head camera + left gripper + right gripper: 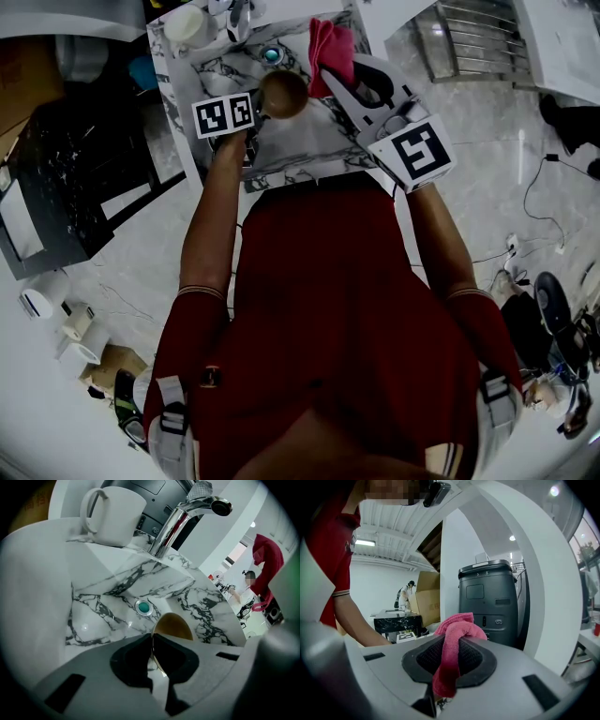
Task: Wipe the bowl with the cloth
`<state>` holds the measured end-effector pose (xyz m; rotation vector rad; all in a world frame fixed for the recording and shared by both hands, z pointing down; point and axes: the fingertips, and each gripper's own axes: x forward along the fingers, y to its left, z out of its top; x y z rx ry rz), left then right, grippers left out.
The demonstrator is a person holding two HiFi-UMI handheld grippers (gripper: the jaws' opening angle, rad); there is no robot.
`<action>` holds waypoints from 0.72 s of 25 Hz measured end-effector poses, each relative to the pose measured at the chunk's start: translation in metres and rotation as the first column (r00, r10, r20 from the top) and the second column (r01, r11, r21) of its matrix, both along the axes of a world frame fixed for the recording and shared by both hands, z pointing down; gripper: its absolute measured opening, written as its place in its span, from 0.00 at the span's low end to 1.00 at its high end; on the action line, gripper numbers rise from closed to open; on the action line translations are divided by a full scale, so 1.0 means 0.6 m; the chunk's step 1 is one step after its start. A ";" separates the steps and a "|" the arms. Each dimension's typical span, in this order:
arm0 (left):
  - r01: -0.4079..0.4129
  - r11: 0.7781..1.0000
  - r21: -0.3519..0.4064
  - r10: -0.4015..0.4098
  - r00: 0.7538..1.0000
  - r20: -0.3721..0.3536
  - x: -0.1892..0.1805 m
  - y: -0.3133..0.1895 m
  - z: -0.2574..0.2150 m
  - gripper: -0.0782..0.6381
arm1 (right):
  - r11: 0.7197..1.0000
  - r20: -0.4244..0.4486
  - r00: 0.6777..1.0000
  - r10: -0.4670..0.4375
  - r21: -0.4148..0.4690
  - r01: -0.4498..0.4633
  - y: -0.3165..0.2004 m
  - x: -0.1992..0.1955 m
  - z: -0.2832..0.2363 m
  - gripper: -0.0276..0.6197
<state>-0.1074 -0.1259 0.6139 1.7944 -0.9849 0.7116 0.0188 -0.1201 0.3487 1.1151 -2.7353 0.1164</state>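
Over marble sink [108, 606], glossy brown bowl [173, 625]

Bright, even indoor light. A white ceiling strip lamp [365, 542] glows in the right gripper view; glare streaks the curved chrome tap [183, 522]. Fisheye bending and dark vignetting mark every corner.

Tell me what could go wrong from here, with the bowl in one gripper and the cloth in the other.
The left gripper pinches the bowl only by its thin rim; wiping pressure might twist it loose, dropping it into the marble sink. The right gripper holds the cloth with just a small bunch past its jaws, so a hard jaw could scrape the bowl. The faucet stands close and might get bumped.
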 end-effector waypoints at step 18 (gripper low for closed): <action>0.042 0.999 -0.030 -0.042 0.999 -0.014 -0.005 -0.003 0.021 0.13 | 1.000 -0.004 1.000 -0.001 -0.023 0.001 0.005 -0.002 0.009 0.13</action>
